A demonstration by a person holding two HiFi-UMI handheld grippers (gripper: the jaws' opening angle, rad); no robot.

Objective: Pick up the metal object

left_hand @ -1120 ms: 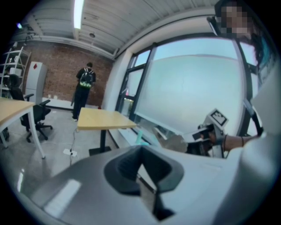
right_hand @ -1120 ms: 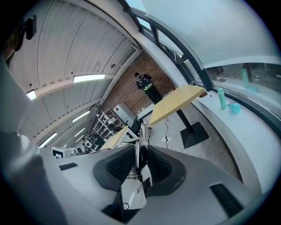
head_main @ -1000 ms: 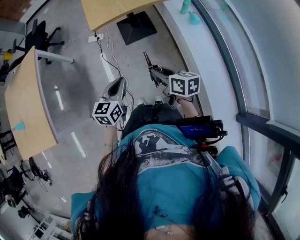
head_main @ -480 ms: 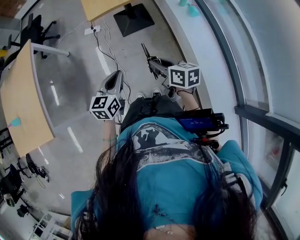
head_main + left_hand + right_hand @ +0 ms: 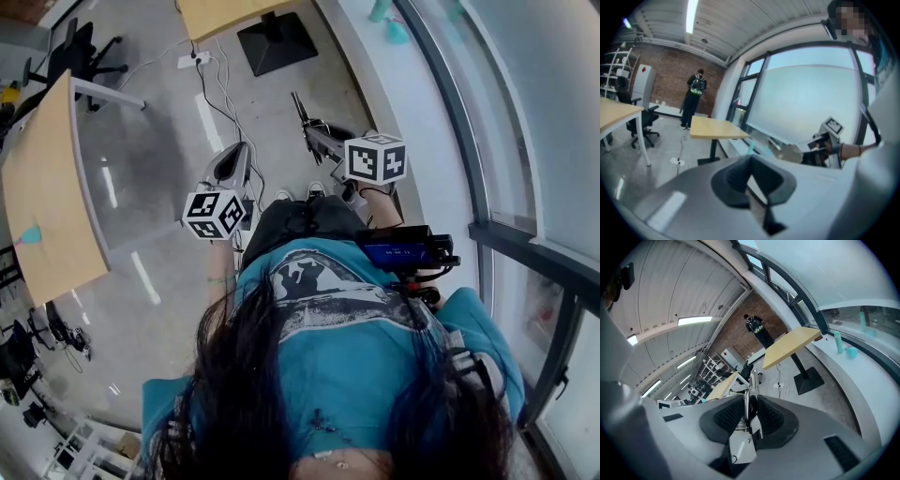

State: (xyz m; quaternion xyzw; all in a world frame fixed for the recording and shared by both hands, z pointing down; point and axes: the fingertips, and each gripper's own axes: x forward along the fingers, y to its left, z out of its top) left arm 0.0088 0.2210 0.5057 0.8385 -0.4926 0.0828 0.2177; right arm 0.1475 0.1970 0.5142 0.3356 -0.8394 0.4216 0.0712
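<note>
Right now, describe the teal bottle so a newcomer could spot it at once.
Find the big window and the white ledge below it. Near the wooden table, two teal things stand together on that ledge. The bottle is the tall slim one; the cup beside it is short and wide.

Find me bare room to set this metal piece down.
Left table: bare except a small teal thing by one edge. Window ledge: bare up to the teal bottle and cup. Table ahead: its visible part is bare. Crowded: cables and power strip on the floor ahead.
</note>
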